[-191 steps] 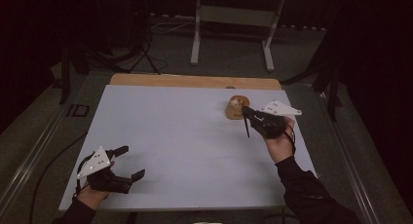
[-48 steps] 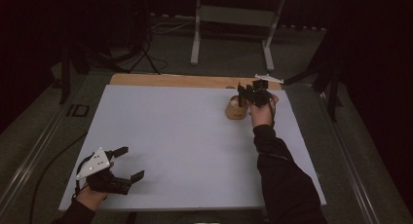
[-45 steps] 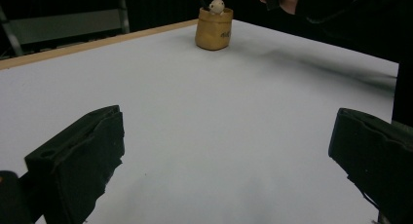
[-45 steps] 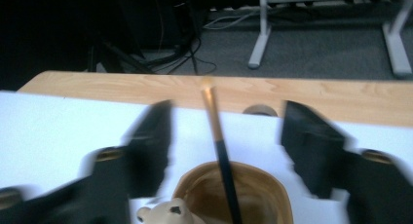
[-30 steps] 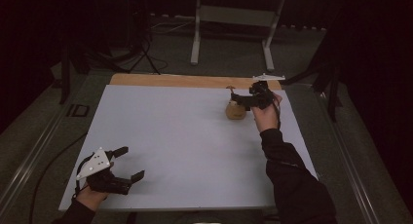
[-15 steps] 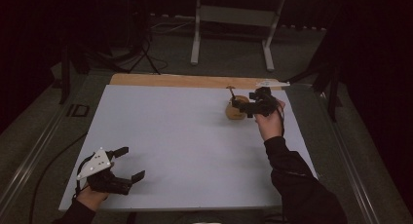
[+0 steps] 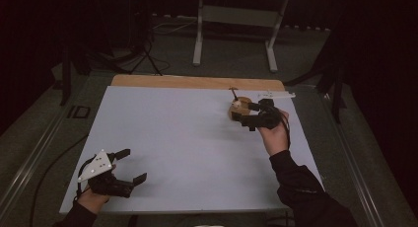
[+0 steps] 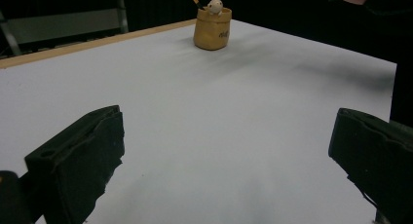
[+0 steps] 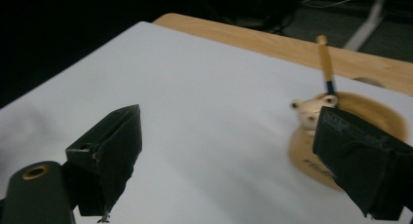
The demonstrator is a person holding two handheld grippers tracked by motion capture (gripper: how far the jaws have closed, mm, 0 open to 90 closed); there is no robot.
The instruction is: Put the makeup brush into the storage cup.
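Right gripper [image 7: 245, 119], jaws apart, hovers beside the pot [image 7: 236, 108] near the surface's far right edge: looks light, rigid, tippy, so grip its wall low.

wide bare table [image 7: 187, 138], lone tan pot [image 7: 236, 108] obstructing far right

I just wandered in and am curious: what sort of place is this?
Probably a recording studio or lab, not a home: a bare white table in a dark room, black stands and cables on the floor, and a person working hand-held tongs near a small yellow pot.
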